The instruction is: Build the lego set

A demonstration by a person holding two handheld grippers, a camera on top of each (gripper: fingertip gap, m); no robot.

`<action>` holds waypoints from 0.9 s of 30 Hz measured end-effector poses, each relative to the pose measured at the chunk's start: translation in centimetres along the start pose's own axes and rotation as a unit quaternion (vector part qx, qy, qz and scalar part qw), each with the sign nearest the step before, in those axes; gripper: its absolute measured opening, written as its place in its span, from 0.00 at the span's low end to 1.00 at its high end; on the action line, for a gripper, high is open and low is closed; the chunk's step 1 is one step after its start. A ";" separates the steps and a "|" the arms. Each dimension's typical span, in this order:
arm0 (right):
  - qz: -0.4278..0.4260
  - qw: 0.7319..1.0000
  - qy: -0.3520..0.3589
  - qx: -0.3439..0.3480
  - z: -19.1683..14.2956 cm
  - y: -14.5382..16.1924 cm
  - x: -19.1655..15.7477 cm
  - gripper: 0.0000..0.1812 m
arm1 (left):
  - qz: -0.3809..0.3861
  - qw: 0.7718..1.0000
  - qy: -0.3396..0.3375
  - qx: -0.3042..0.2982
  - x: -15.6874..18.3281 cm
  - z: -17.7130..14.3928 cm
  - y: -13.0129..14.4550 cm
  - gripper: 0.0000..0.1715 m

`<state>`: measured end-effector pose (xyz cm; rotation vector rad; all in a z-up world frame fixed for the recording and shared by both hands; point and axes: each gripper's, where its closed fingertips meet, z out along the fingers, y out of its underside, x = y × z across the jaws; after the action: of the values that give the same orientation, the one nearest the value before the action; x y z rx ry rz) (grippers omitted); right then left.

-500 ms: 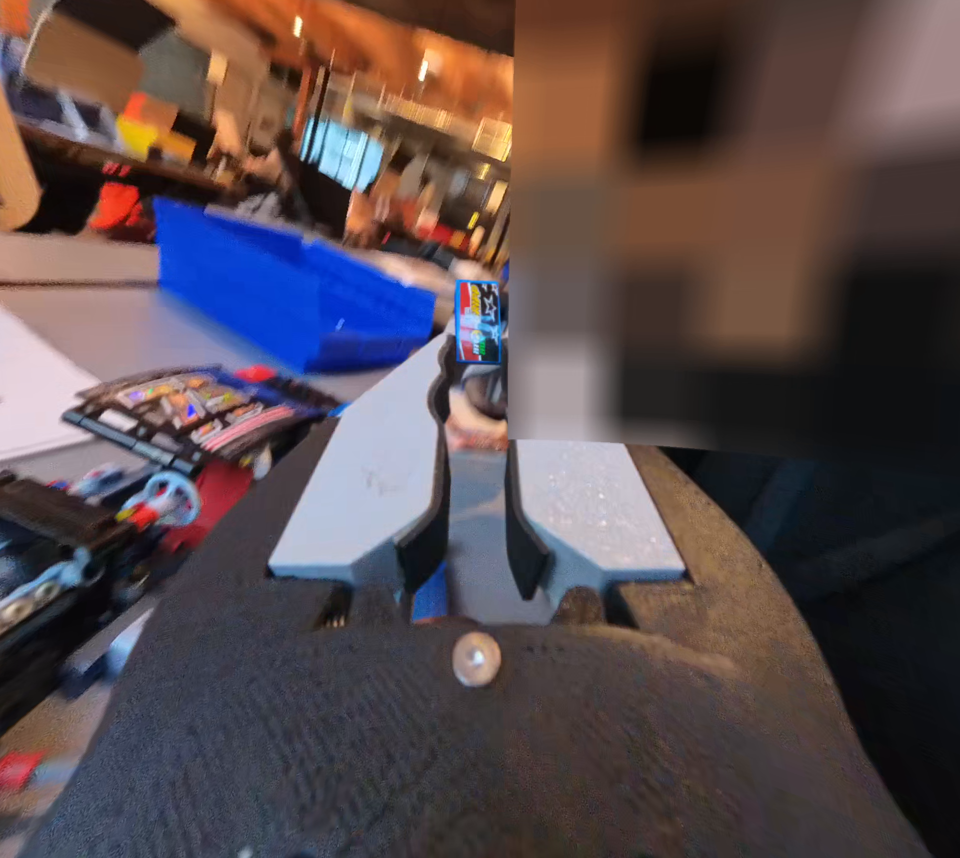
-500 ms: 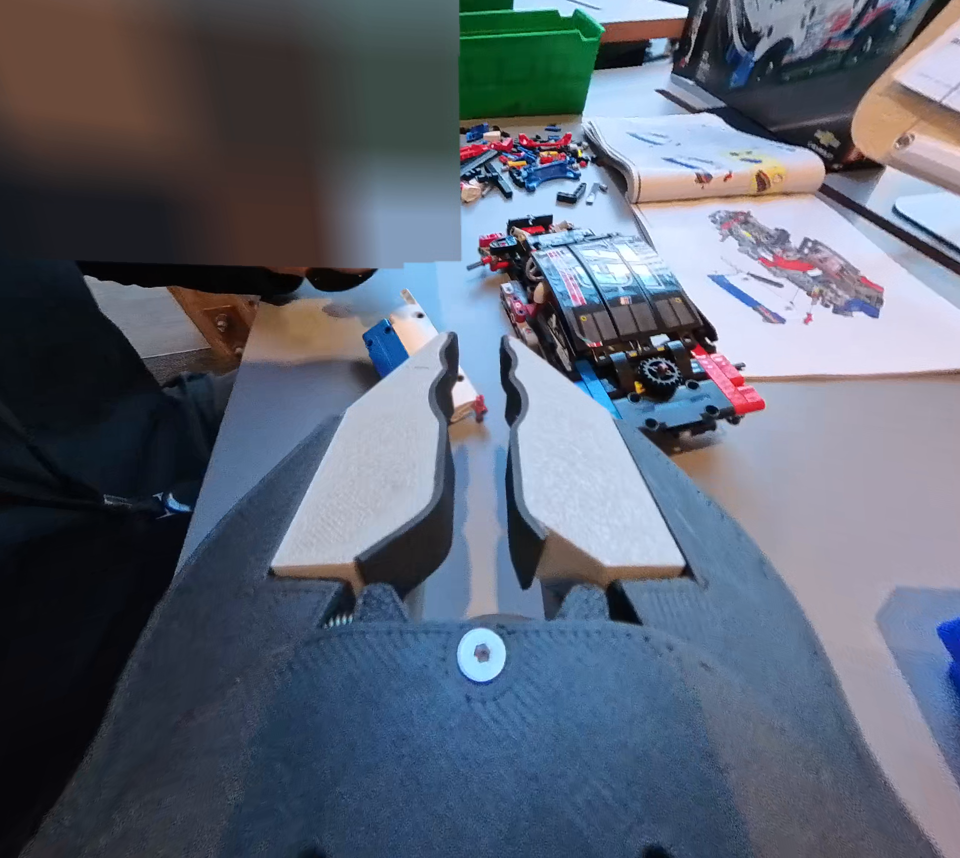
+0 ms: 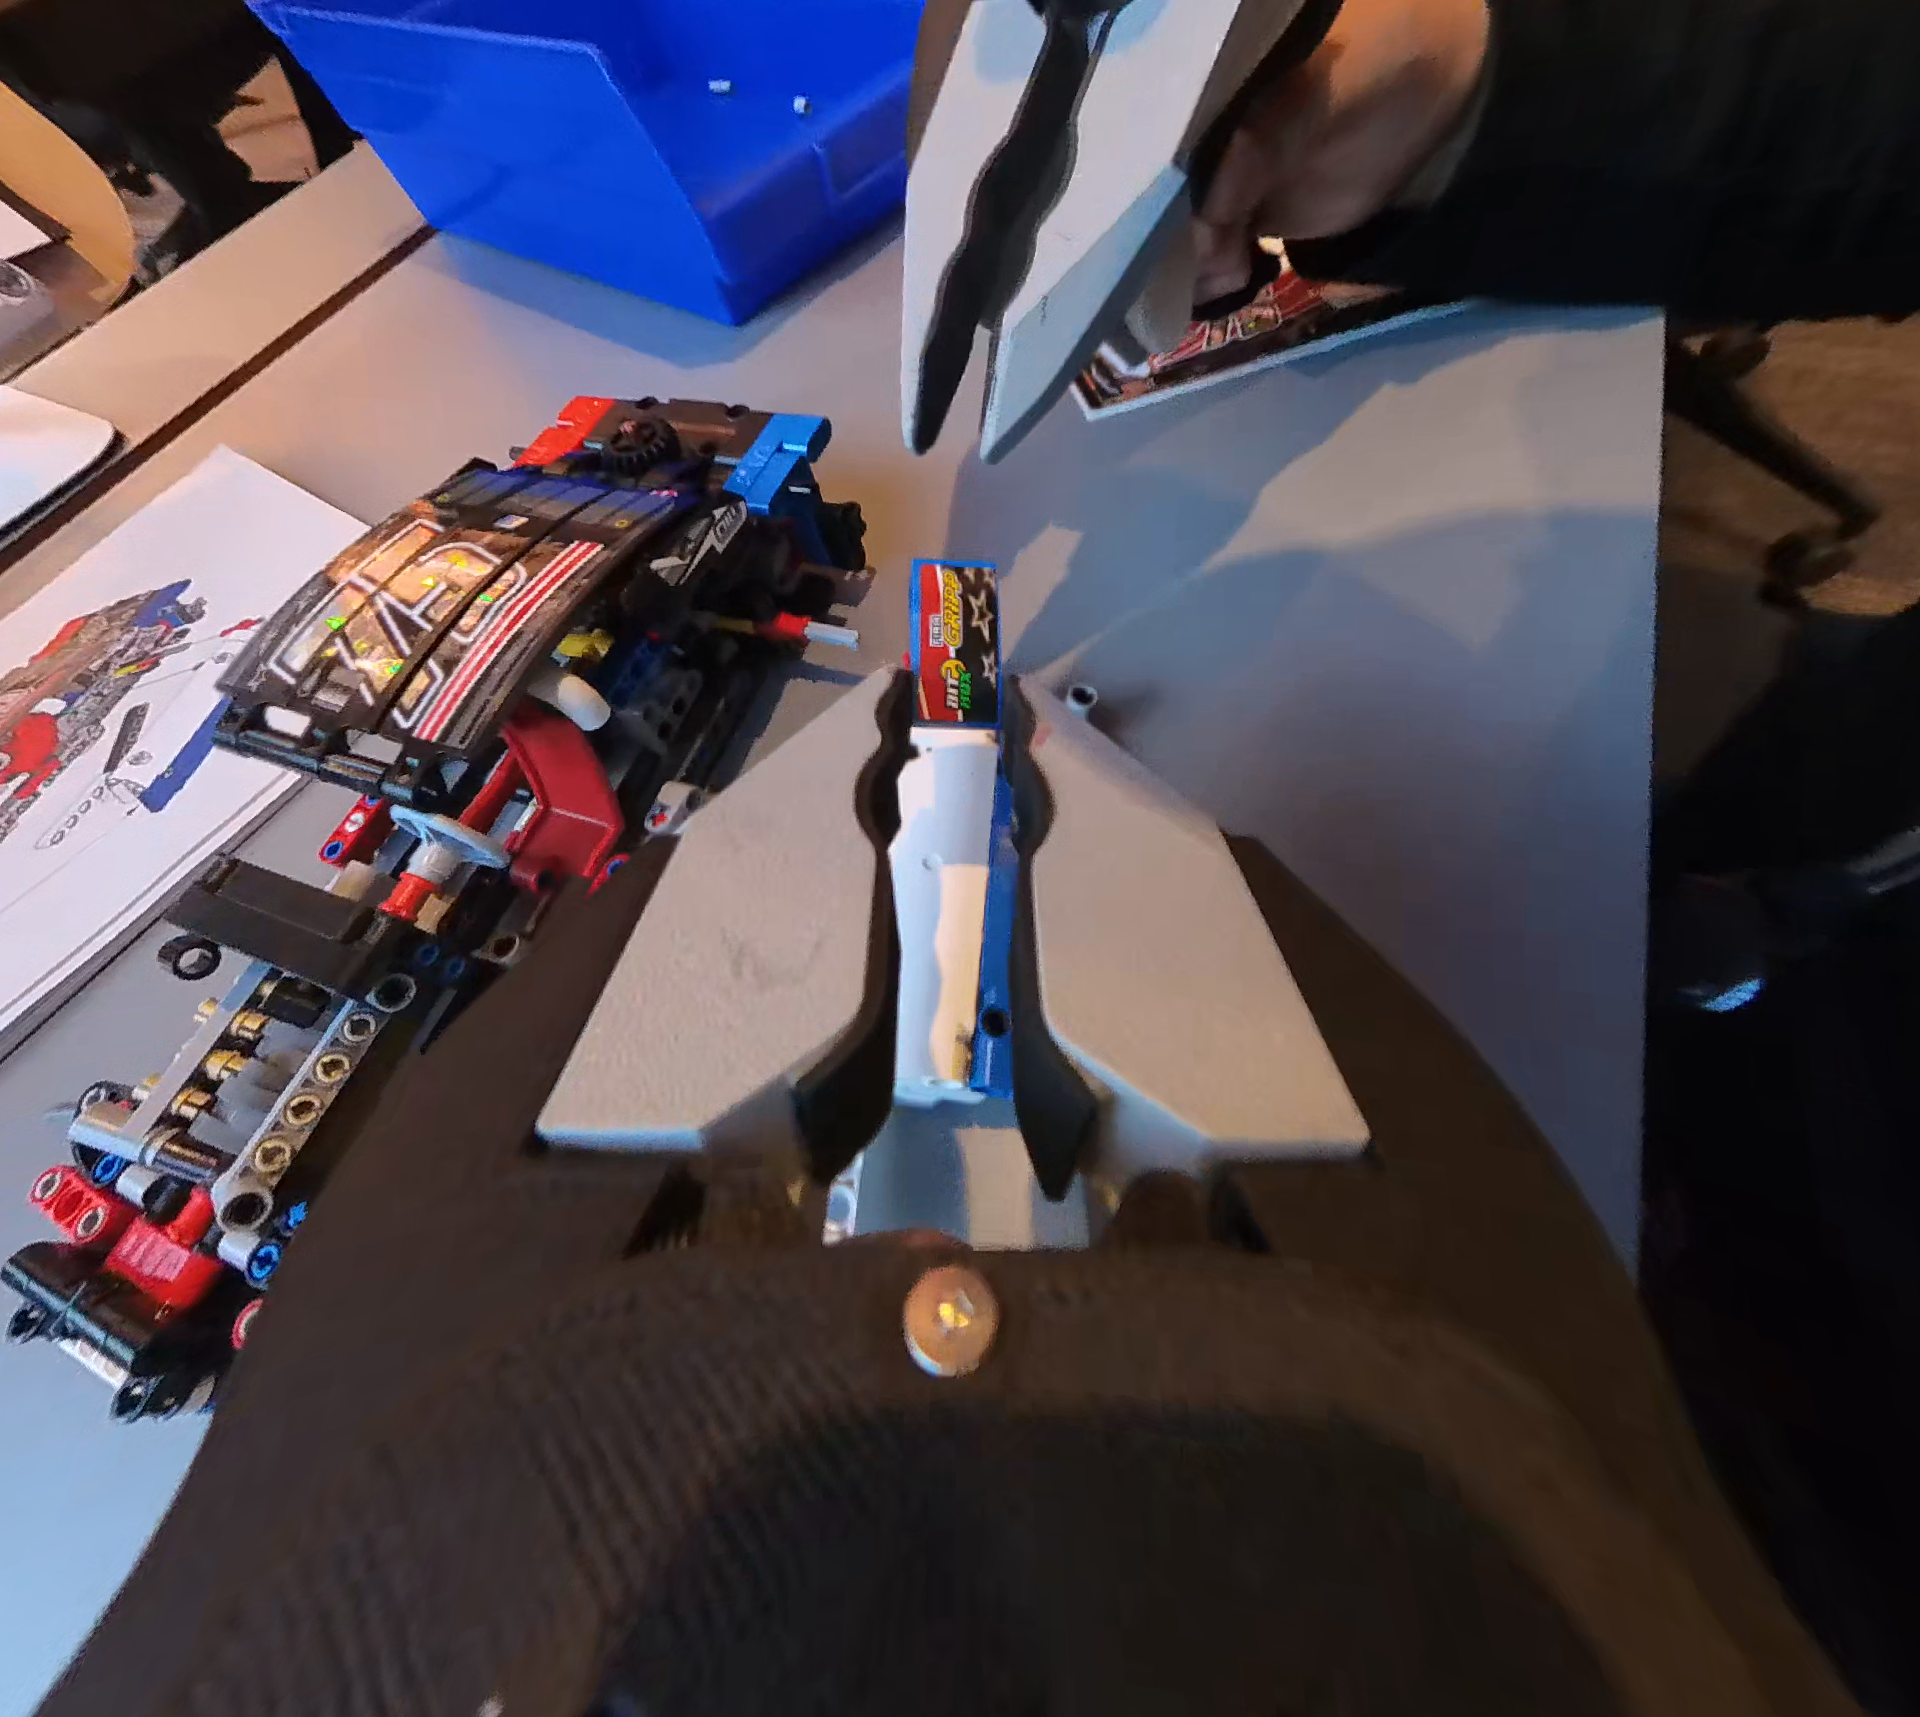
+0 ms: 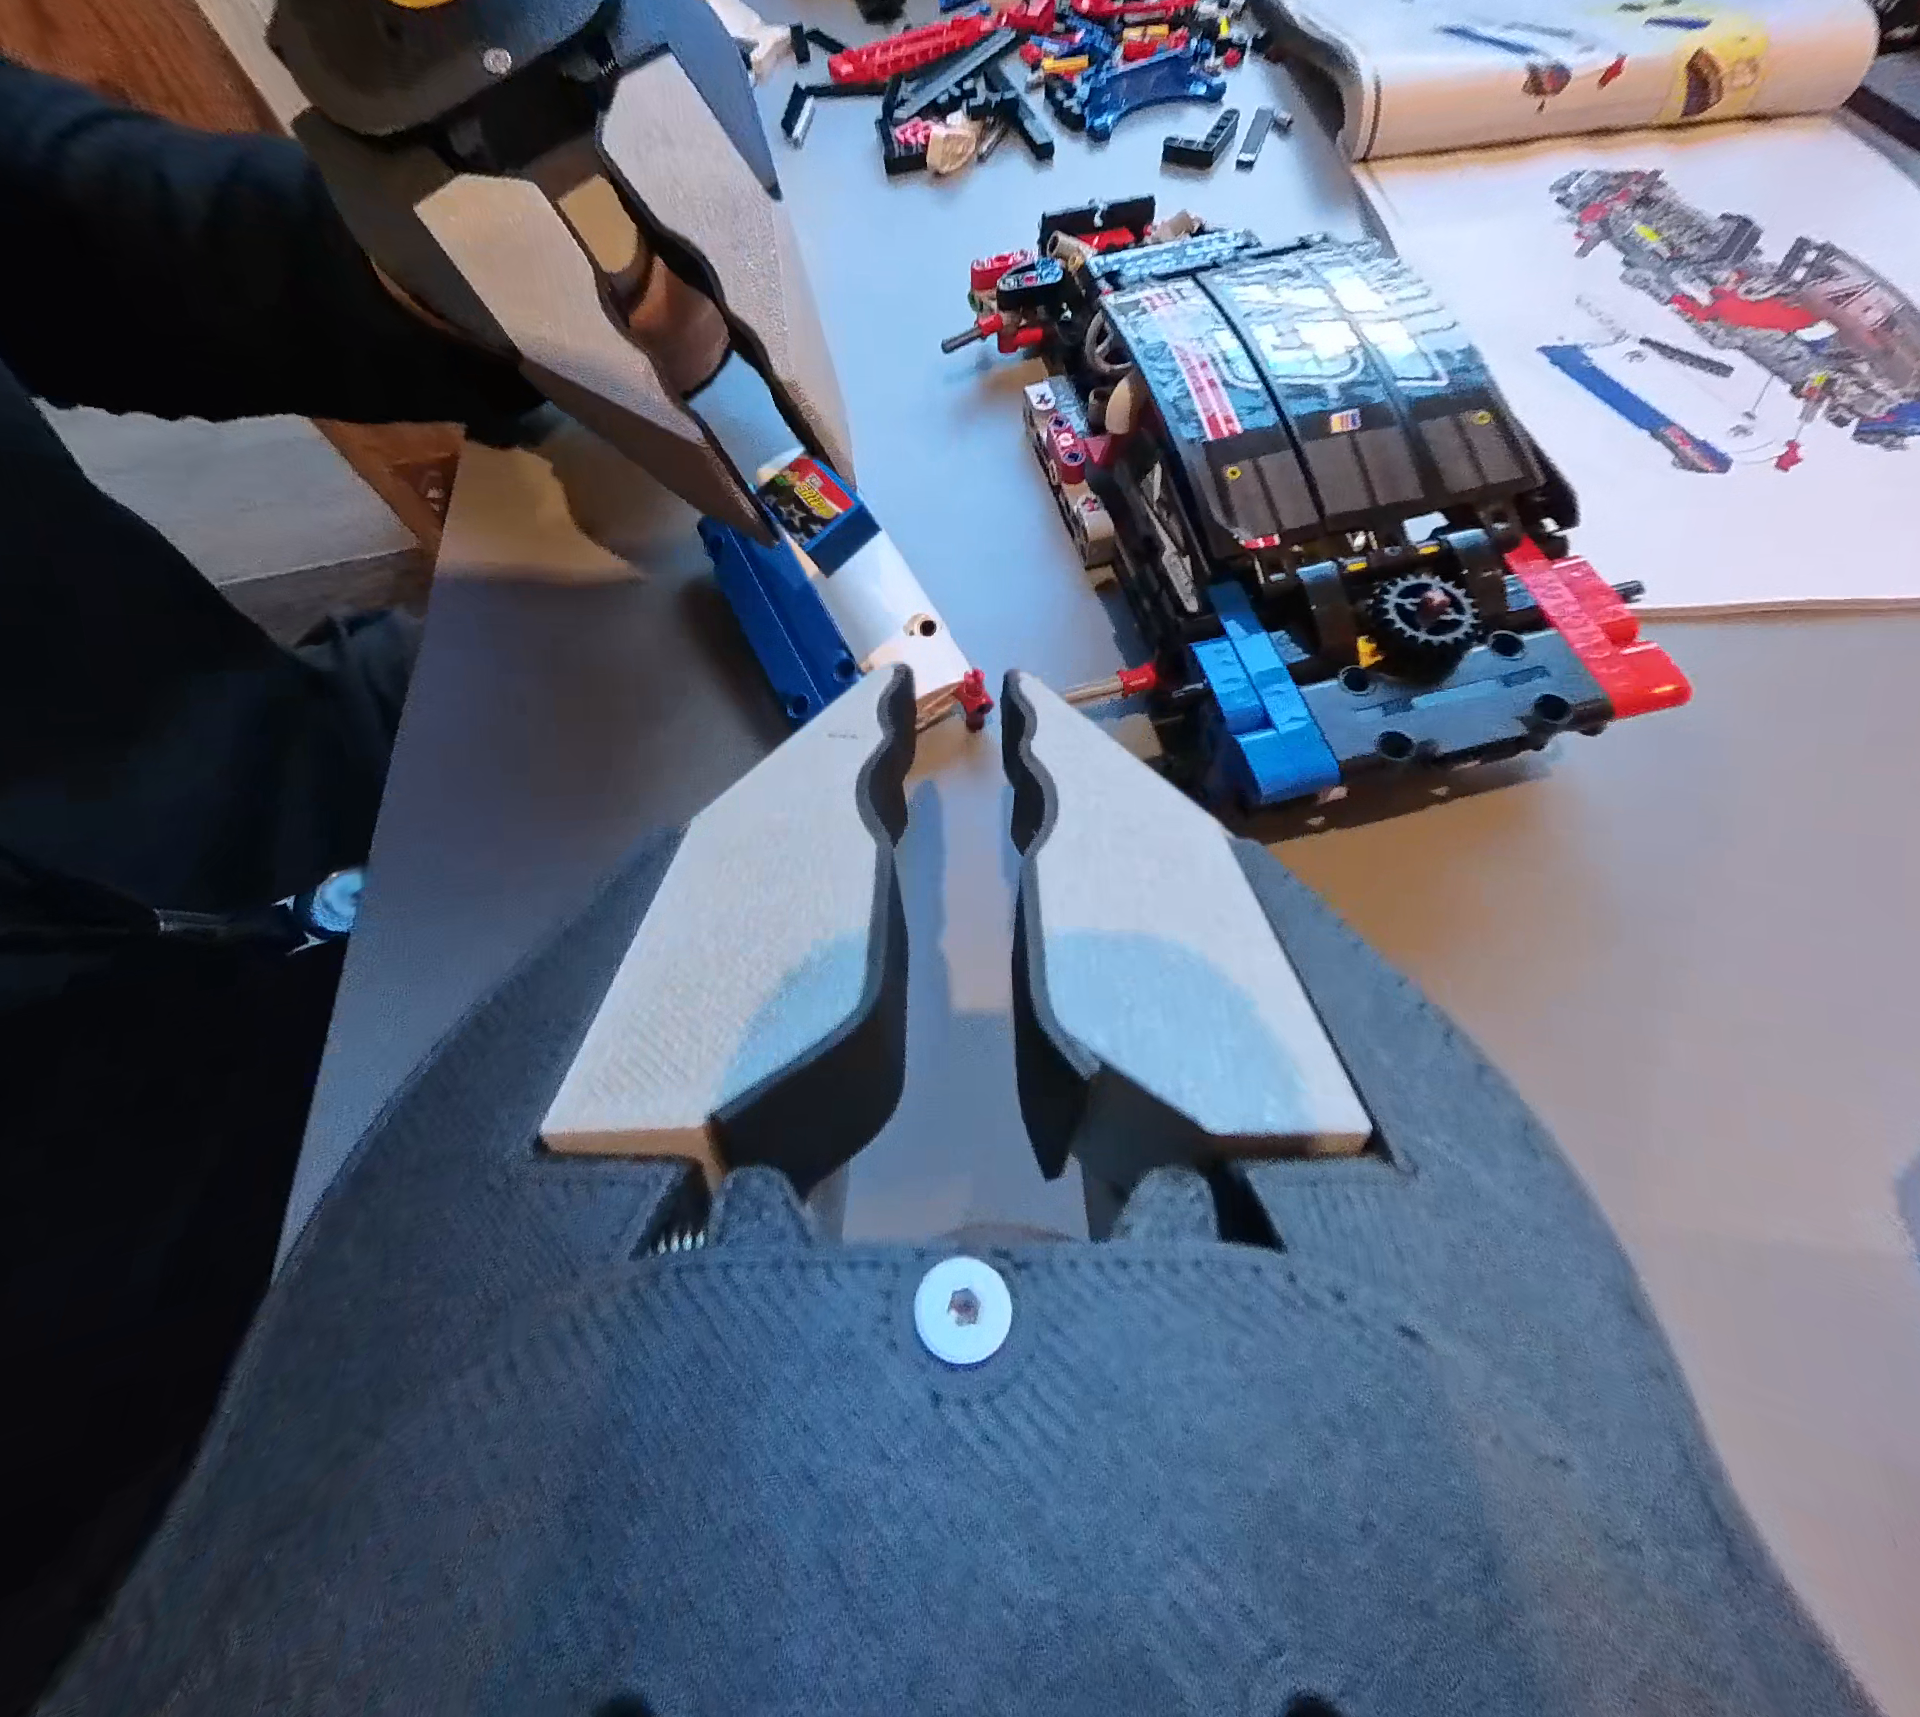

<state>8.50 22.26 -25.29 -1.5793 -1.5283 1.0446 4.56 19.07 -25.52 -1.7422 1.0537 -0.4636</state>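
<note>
I had swung the panel down from mid-air to the table beside the car.

Half a second before, my left gripper (image 3: 951, 711) pointed up at the room; here it had dropped over the grey table (image 3: 1351, 628), the half-built car (image 4: 1320, 524) just beside it. It was clenched on the white-and-blue stickered panel (image 3: 951, 836), whose far end sat at or near the tabletop. My right gripper (image 4: 956, 701) hung empty, fingers slightly apart, close to the panel's red pin (image 4: 974, 693), so I judged fitting came next.
</note>
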 end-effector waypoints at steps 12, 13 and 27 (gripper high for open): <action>-0.008 1.000 -0.022 -0.017 1.0 0.6 -1.0 0.08 | 0.023 0.999 0.005 -0.029 0.7 0.7 0.9 0.08; -0.009 1.000 -0.022 -0.019 1.0 0.7 -1.1 0.08 | 0.002 1.000 0.023 -0.003 1.0 0.5 0.2 0.09; 0.027 0.999 -0.023 -0.028 1.0 1.1 -0.6 0.10 | 0.037 0.995 0.022 -0.086 1.5 1.9 1.7 0.08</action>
<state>8.08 21.50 -26.66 -1.6524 -1.5660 1.0834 5.97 18.66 -28.10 -1.8432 1.2150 -0.3769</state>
